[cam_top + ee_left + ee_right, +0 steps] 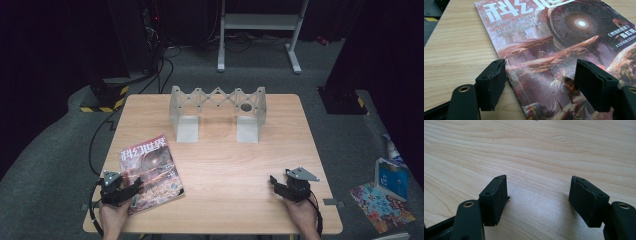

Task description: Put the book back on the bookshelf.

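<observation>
A magazine [150,171] with a reddish cover and white Chinese title lies flat on the wooden table [225,165] at the front left. My left gripper [131,190] hovers open over the magazine's near left corner; in the left gripper view its jaws straddle the cover [554,50], one jaw over the spine edge, the other over the artwork. My right gripper [276,184] rests open low over bare wood at the front right, nothing between its fingers [495,195]. A grey expanding rack [217,112] with scissor lattice stands at the table's back centre.
Beyond the table lie grey carpet, black cables and a white stand frame [260,30]. On the floor at the right are a blue box [391,179] and a colourful sheet [381,206]. Bare wood spans the table's middle.
</observation>
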Demonstrator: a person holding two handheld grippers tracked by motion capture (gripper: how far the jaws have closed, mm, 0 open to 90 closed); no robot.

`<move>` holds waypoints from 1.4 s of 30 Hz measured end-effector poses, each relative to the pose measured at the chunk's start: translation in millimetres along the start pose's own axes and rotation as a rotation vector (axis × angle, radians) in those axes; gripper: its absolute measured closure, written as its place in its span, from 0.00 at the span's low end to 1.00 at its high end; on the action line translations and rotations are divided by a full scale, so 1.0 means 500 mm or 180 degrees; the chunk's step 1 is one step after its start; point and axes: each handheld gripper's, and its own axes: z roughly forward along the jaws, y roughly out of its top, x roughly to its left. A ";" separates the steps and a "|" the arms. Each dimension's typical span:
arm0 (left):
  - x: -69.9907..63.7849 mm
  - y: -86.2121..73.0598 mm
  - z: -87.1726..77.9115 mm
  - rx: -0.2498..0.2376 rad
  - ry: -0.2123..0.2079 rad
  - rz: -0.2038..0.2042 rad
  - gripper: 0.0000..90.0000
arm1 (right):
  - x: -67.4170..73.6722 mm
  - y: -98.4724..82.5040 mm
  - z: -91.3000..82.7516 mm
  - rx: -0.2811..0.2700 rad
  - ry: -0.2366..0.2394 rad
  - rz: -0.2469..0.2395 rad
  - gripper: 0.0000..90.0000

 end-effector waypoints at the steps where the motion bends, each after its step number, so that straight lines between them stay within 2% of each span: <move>1: -0.002 -0.001 -0.001 0.0006 -0.0010 0.0017 0.29 | 0.000 0.000 0.000 0.0001 0.0000 0.0005 0.35; 27: -0.054 -0.029 -0.032 0.0044 -0.0205 0.0176 0.29 | 0.000 0.000 0.000 -0.0002 0.0001 0.0002 0.35; 31: -0.060 -0.030 -0.034 0.0063 -0.0221 0.0227 0.29 | 0.000 0.000 0.000 -0.0002 0.0001 0.0000 0.35; 42: -0.084 -0.036 -0.037 0.0055 -0.0298 0.0268 0.29 | 0.000 0.000 0.000 -0.0001 0.0001 0.0001 0.35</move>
